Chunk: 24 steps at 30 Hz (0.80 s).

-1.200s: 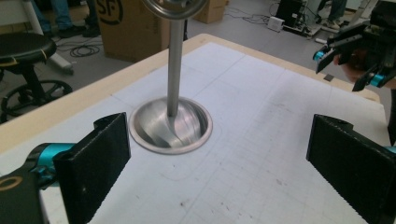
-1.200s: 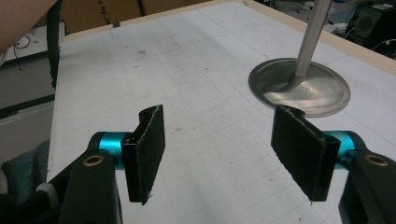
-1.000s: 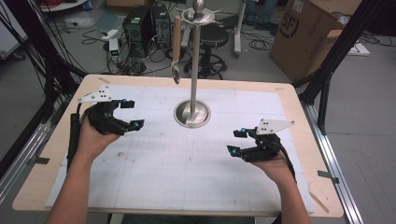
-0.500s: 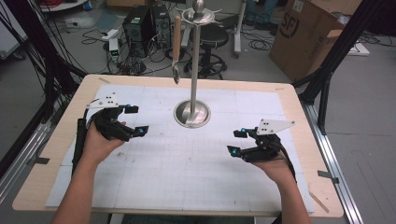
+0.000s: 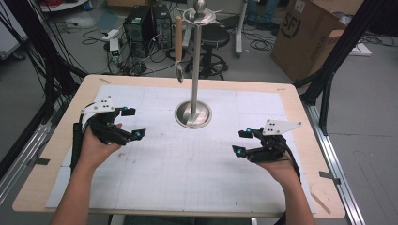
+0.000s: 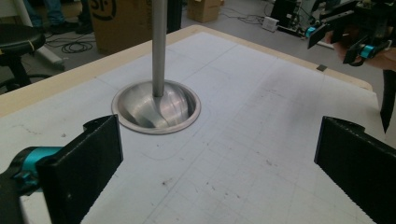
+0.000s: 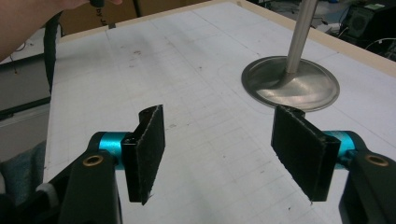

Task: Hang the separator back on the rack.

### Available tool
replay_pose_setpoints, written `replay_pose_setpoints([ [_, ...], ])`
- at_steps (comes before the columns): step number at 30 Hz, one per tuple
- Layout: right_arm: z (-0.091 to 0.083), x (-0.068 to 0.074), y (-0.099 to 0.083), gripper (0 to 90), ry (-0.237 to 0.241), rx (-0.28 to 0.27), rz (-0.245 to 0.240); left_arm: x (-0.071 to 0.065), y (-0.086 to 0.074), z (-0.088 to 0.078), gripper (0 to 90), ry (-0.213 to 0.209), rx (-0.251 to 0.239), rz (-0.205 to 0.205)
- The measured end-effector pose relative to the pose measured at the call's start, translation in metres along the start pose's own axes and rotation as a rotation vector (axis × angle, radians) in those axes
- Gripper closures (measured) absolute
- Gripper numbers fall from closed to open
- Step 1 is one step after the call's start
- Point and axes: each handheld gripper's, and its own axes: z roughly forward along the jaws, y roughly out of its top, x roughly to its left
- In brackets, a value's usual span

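Landmark: I use the metal stand (image 5: 193, 114), a round shiny base with a tall pole, on the white mat (image 5: 187, 173) in the middle of the table (image 5: 300, 122).
Spoon: a wooden-handled spoon (image 5: 179, 47) hangs from the top of the stand, bowl end down, high above the mat.
Left gripper: my left gripper (image 5: 129, 123) sits left of the stand's base, near it. Its jaws have just been opening and now stand wide apart. Nothing is between them.
Right gripper: my right gripper (image 5: 243, 142) sits right of the base and a bit nearer to me. Its jaws are partly apart with nothing inside.
Both: neither one touches the stand or the spoon.
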Motion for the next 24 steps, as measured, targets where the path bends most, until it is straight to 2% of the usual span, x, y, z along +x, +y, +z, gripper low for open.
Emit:
replay_pose_setpoints([
  [6,0.005,-0.001,0.000,34.4,0.000,0.013,0.002,-0.003,0.001,-0.001,1.7,0.006,0.001,0.015],
  [12,0.005,0.000,0.000,34.4,0.000,0.014,0.000,-0.002,0.000,-0.002,1.7,0.008,0.000,0.010],
  [15,0.006,-0.001,0.000,34.4,0.003,0.016,0.003,-0.002,0.000,-0.002,1.7,-0.011,-0.012,0.004],
  [24,0.011,-0.002,0.000,34.3,0.013,0.019,0.000,-0.002,-0.002,-0.006,1.6,0.003,-0.005,0.003],
])
